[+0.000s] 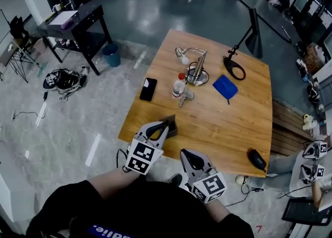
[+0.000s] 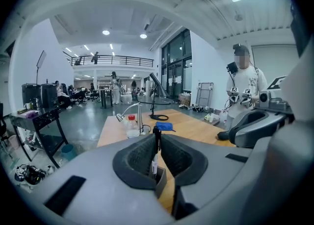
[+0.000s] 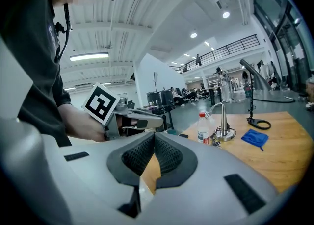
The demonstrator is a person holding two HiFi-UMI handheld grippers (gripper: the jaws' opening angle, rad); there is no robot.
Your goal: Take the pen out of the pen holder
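In the left gripper view a black pen stands upright in a small grey pen holder, and my left gripper is shut on the pen's shaft. From the head view the left gripper reaches over the dark pen holder at the near left edge of the wooden table; the pen is hidden there. My right gripper hovers just off the table's near edge, to the right of the holder. Its jaws are shut with nothing between them.
Farther back on the table are a black phone, a red-capped bottle, a metal lamp stand, a blue cloth and a black ring base. A black mouse lies at the near right corner. A person stands at right.
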